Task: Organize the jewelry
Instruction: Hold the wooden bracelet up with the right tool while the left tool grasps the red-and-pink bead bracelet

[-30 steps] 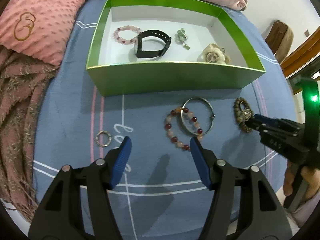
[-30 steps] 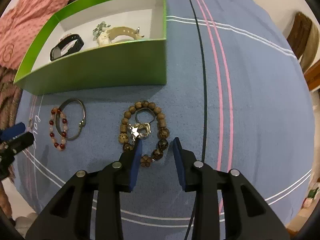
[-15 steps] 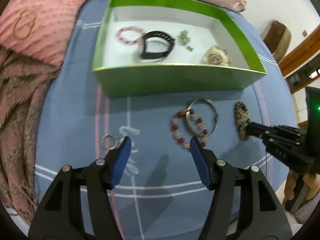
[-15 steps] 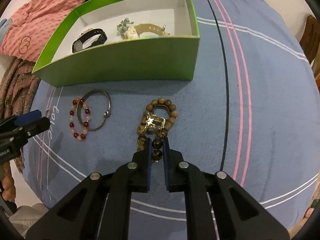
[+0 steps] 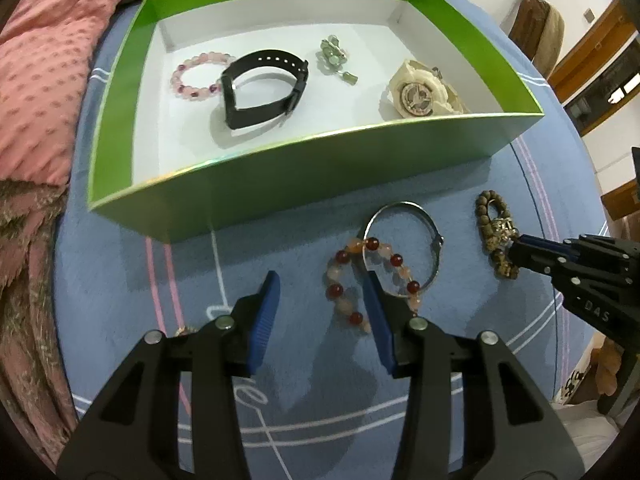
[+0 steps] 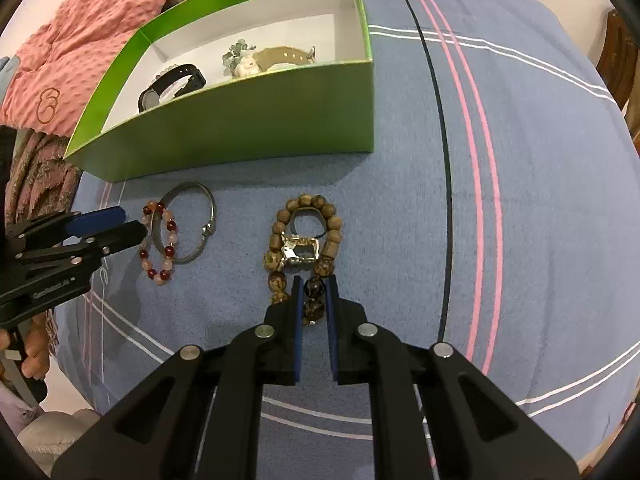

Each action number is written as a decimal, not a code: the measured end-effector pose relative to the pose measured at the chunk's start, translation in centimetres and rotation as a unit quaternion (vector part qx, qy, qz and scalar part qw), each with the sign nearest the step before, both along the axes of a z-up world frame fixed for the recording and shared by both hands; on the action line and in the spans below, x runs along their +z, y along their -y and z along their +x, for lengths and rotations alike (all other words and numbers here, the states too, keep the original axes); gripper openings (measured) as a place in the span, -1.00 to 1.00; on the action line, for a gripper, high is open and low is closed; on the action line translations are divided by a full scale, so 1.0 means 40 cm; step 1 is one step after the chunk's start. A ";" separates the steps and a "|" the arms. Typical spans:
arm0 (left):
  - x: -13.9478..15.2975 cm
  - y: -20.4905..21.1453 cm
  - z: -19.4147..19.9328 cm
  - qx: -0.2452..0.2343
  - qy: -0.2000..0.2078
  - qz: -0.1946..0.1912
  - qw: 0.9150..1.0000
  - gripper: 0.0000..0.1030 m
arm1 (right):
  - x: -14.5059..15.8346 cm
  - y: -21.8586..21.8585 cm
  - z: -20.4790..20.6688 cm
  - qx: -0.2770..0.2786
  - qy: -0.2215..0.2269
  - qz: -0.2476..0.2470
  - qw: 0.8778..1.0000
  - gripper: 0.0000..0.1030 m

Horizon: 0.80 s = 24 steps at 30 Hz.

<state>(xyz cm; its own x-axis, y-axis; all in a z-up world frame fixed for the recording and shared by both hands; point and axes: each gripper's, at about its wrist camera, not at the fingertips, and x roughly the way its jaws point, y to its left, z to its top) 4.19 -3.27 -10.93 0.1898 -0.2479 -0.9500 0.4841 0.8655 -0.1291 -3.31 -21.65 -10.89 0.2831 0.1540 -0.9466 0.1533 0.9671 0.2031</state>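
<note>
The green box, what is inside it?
Inside the green box lie a pink bead bracelet, a black watch, a small green charm and a cream watch. In the right wrist view the front wall hides the box floor nearest it.

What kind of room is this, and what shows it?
Probably a bedroom: the jewelry lies on a blue striped bedsheet, a pink textured pillow or blanket lies beside the green box, and a fringed throw hangs at the edge.

Pink blanket (image 5: 36, 80), blue striped bedspread (image 6: 520, 160)
</note>
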 end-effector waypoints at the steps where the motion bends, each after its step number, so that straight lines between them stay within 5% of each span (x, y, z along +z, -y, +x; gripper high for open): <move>1: -0.004 0.002 0.003 -0.001 0.000 0.002 1.000 -0.17 | -0.001 -0.002 0.000 0.000 0.000 0.000 1.000 -0.80; 9: -0.010 0.036 0.007 -0.009 0.031 0.041 0.999 -0.30 | -0.006 -0.006 0.002 -0.002 -0.004 -0.001 1.000 -0.80; 11: -0.008 0.041 0.007 -0.006 0.035 0.047 0.998 -0.85 | -0.006 -0.006 0.002 -0.002 -0.004 -0.003 1.000 -0.80; 24: 0.109 -0.050 -0.022 0.033 0.042 -0.026 0.998 -0.85 | 0.055 0.014 0.008 -0.013 0.020 -0.020 1.000 -0.80</move>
